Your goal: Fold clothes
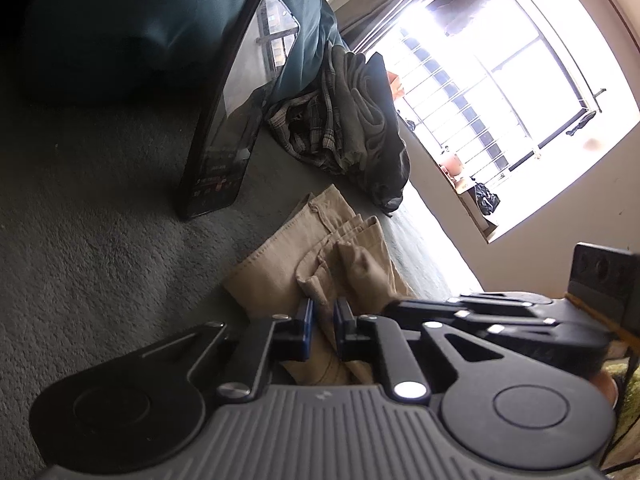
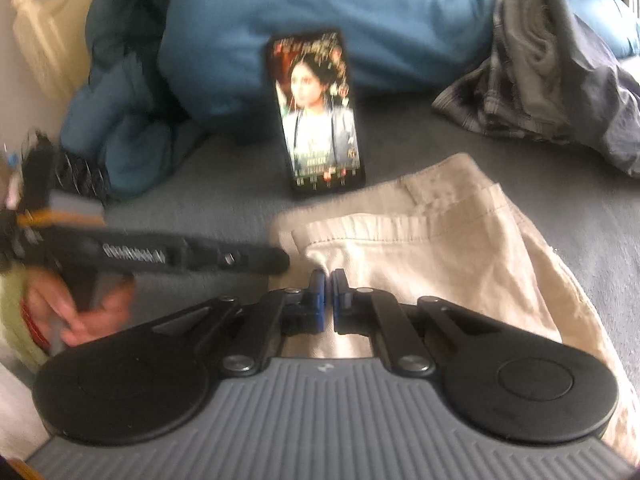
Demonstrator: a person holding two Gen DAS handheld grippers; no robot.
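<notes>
- Where the beige trousers [image 2: 448, 256] lie on the grey bedcover [image 1: 100, 240], both grippers are at the near edge of the cloth.
- Left gripper [image 1: 323, 312]: jaws nearly together, pinching a raised fold of that fabric.
- Right gripper [image 2: 328, 284]: jaws drawn tight at the waistband corner; whether cloth sits between them I cannot tell.
- Just beyond, a phone [image 2: 316, 116] stands propped against a blue duvet [image 2: 360, 12].
- Further right, a heap of clothes [image 2: 552, 80]; behind it, a barred window [image 1: 500, 92].
</notes>
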